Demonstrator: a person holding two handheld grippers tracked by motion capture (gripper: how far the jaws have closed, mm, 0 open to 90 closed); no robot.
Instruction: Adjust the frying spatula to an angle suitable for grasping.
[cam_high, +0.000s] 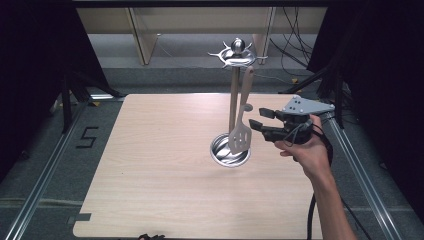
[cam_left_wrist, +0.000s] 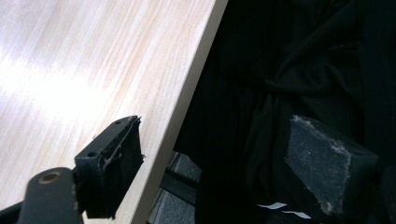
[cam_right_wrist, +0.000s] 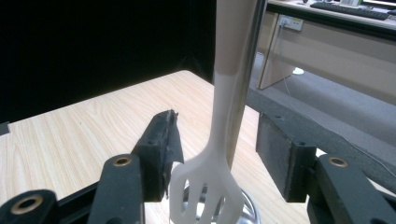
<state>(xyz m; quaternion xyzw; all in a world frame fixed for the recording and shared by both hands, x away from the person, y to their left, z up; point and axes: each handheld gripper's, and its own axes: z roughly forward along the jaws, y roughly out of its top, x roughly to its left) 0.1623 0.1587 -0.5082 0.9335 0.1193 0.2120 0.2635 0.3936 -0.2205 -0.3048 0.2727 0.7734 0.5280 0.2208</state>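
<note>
White slotted spatula (cam_high: 240, 132) hangs from steel rack (cam_high: 233, 90) on bench (cam_high: 160, 165), blade over rack's round base. Right gripper (cam_high: 261, 119) jaws apart, straddling spatula, pads not pressing it. Left gripper (cam_left_wrist: 219, 163) jaws wide open, nothing between, at bench edge.

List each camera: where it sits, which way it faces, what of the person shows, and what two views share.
High view: above the person's side, facing forward and down on the table; forearm, hand and right claw show.
Left claw view: rides the left claw, facing the table edge; open jaws.
Right claw view: rides the right claw, facing the spatula between open jaws.
Shared: high and right claw views show spatula and rack.
</note>
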